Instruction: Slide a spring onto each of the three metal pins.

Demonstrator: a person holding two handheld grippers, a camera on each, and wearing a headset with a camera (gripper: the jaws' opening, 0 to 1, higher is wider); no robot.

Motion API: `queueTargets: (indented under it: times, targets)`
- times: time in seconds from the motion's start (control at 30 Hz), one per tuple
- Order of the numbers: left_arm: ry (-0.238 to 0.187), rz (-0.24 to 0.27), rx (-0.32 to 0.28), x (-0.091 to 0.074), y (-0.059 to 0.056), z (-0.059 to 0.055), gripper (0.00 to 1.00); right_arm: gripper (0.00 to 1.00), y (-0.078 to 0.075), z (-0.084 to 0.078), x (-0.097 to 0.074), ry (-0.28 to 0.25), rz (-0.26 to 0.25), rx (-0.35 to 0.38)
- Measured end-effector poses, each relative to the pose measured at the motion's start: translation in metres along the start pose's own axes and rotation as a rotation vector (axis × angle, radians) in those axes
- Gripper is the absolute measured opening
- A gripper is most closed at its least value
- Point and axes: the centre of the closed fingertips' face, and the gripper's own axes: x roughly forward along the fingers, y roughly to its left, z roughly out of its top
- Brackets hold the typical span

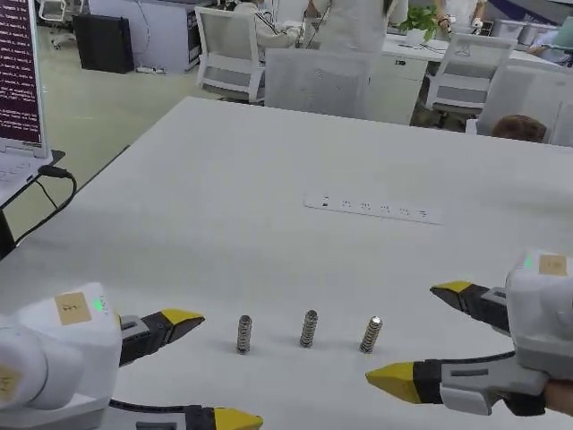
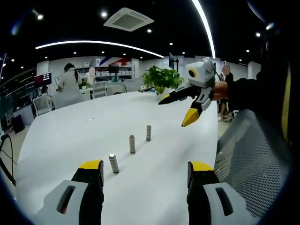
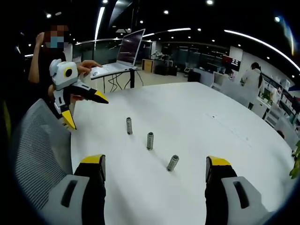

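Note:
Three short metal pins stand in a row on the white table [image 1: 269,179], each with a coiled spring around it: left [image 1: 244,333], middle [image 1: 309,328], right [image 1: 371,333]. The right one leans a little and shows a shiny top. My left gripper [image 1: 210,367] is open, just left of the row, with nothing between its yellow-tipped fingers. My right gripper [image 1: 421,333] is open just right of the row, also holding nothing. The left gripper view has the pins [image 2: 132,144] ahead of its own open jaws [image 2: 146,166]. The right gripper view shows them [image 3: 150,140] beyond its own jaws [image 3: 155,161].
A flush socket strip [image 1: 372,209] lies in the table beyond the pins. A laptop [image 1: 18,81] with a black cable [image 1: 49,179] sits at the far left. White chairs [image 1: 318,81] line the far edge. A mesh chair back [image 2: 253,154] is close behind.

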Motion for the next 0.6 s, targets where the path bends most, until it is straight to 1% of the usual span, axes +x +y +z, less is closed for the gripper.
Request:
queueTargets:
  times: [0.17, 0.33, 0.47, 0.6]
  targets:
    - [0.008, 0.000, -0.008, 0.000, 0.000, -0.004, 0.69, 0.87, 0.001, -0.015, 0.000, 0.008, -0.001, 0.028]
    - [0.013, 0.001, -0.016, 0.001, 0.000, -0.008, 0.69, 0.87, 0.001, -0.027, 0.002, 0.009, -0.005, 0.045]
    - [0.016, 0.003, -0.023, 0.002, 0.000, -0.010, 0.69, 0.87, 0.004, -0.039, 0.007, 0.034, 0.006, 0.068]
    - [0.015, 0.007, -0.028, 0.001, 0.001, -0.011, 0.69, 0.87, 0.005, -0.044, 0.009, 0.048, 0.010, 0.073]
